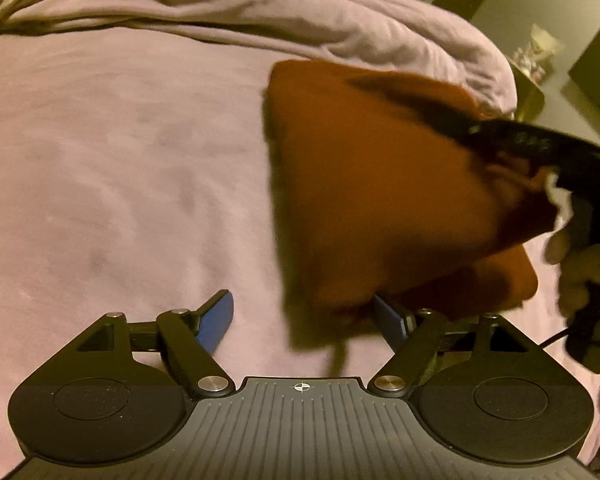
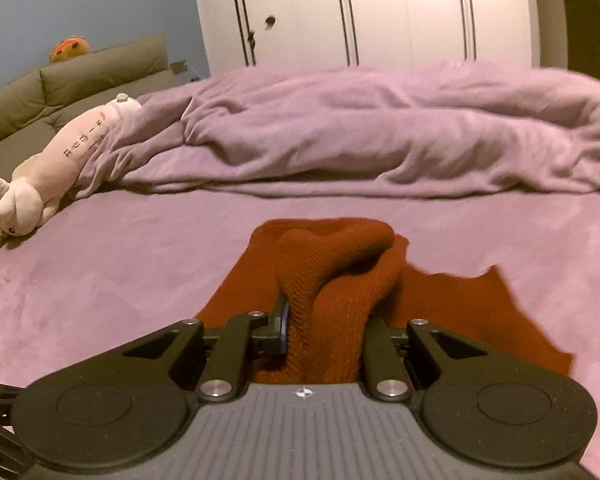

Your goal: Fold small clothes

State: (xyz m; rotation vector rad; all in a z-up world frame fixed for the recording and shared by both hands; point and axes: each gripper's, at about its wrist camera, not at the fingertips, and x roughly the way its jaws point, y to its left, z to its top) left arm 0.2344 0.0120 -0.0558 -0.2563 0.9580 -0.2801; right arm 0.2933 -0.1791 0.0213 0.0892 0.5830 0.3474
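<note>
A rust-red knitted garment [image 2: 340, 276] lies on the lilac bed sheet [image 2: 120, 264]. My right gripper [image 2: 324, 320] is shut on a bunched fold of it and lifts it; the fold hides the right finger. In the left wrist view the garment [image 1: 372, 184] hangs blurred from the right gripper [image 1: 540, 148] at the right. My left gripper [image 1: 306, 320] is open and empty, low over the sheet, its blue fingers [image 1: 218, 320] just in front of the garment's lower edge.
A rumpled lilac duvet [image 2: 380, 132] lies across the back of the bed. A pink plush toy [image 2: 48, 176] lies at the left by an olive headboard [image 2: 80, 80]. White wardrobe doors [image 2: 360, 12] stand behind. The bed edge drops off at the right [image 1: 516, 92].
</note>
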